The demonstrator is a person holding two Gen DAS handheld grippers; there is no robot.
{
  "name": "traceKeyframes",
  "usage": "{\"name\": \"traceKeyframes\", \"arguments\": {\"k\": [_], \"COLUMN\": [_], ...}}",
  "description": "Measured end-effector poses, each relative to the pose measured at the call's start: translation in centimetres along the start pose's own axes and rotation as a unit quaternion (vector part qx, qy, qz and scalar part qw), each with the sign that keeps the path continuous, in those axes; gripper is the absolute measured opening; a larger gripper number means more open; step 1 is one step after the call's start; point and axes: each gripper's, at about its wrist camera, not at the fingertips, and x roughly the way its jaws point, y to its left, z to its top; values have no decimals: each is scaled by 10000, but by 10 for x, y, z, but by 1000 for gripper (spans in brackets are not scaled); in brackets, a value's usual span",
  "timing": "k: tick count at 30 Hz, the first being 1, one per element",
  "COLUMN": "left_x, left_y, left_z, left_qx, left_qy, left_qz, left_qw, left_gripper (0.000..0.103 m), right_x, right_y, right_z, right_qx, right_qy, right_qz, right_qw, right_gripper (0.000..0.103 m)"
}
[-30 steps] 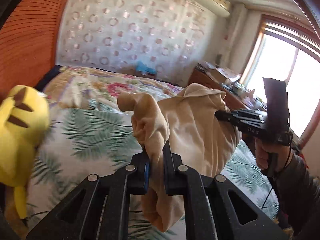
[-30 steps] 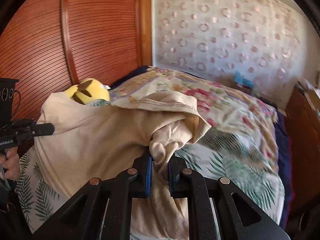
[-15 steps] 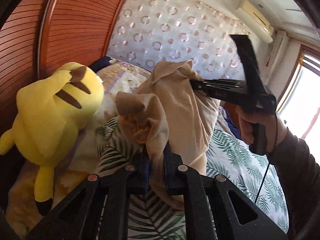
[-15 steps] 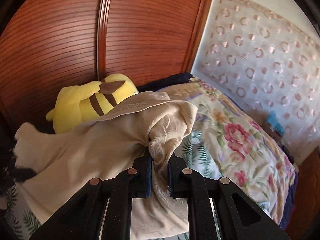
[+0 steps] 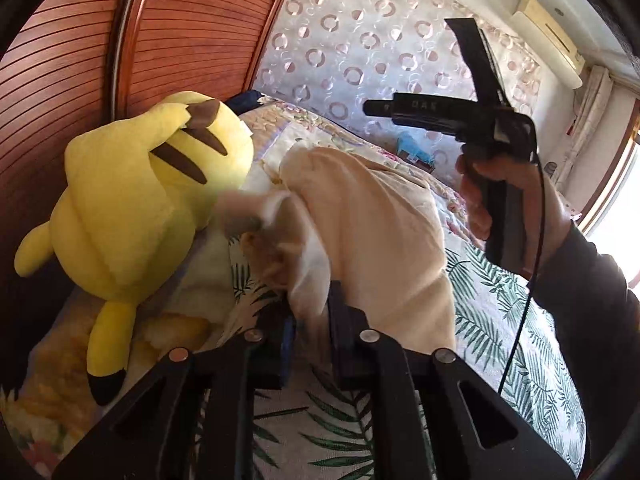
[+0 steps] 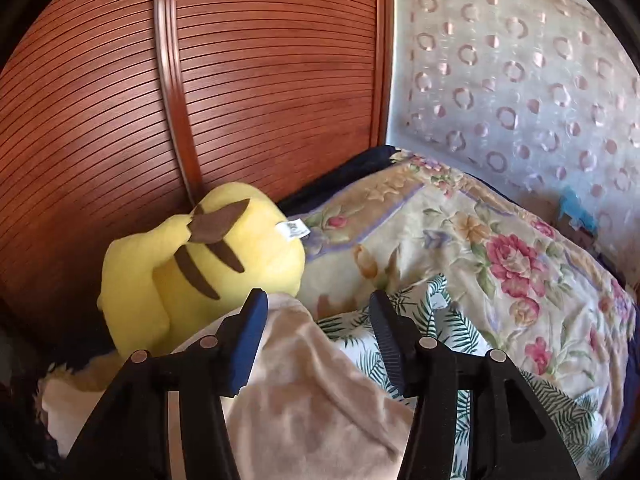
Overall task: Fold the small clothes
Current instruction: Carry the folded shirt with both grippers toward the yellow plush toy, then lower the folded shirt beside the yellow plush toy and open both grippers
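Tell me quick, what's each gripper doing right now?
Left gripper: jaws opening, the beige cotton garment between them, grip loosening.
Right gripper: jaws opening, already apart; the garment lies beneath, not pinched.

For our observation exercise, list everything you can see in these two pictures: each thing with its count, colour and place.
garment: one, beige, heaped on the bed, partly between the left gripper's jaws
plush toy: one, yellow with brown stripes, against the wardrobe
bedspread: one, floral, far half of bed
sheet: one, white with green leaves, near half
wardrobe: one, reddish wood, behind the toy
curtain: one, pale with rings, behind the bed
air conditioner: one, cream, high on wall
left gripper: black, opening
right gripper: black, opening, above the garment
hand: one, holding the right gripper
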Motion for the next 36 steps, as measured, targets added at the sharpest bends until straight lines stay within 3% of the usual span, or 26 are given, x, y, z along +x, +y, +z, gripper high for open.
{"name": "traceKeyframes", "arguments": {"k": [6, 11, 13, 14, 15, 18, 25, 28, 36], "left_x": [-7, -16, -20, -24, -24, -30, -49, -57, -77], "left_y": [9, 9, 7, 4, 2, -13, -41, -54, -90], "left_z": [2, 1, 0, -1, 0, -1, -5, -10, -30], "left_qx": [-15, 196, 277, 337, 409, 791, 1286, 1470, 1808], "left_qy": [-157, -253, -290, -361, -384, -420, -562, -535, -527], "left_qz": [129, 259, 254, 199, 191, 416, 455, 350, 54], "left_qw": [9998, 9992, 9989, 9986, 9982, 9951, 9891, 9871, 9821], "left_gripper": [45, 48, 63, 78, 81, 81, 81, 81, 81], "right_x": [-3, -12, -11, -7, -2, 4, -21, -56, -164], "right_y": [5, -8, -12, -15, -19, -30, -21, -12, 11], "right_z": [-23, -46, -51, -54, -56, -58, -61, -72, -136], "right_qx": [-180, -13, 58, 103, 173, 521, 689, 731, 966], "right_qy": [205, 466, 528, 586, 656, 649, 407, 237, -314], "right_qz": [-99, -111, -174, -257, -414, -909, -899, -784, -1177], "right_qw": [9996, 9988, 9984, 9979, 9968, 9924, 9927, 9940, 9878], "right_gripper": [55, 55, 55, 55, 55, 55, 55, 55, 55]}}
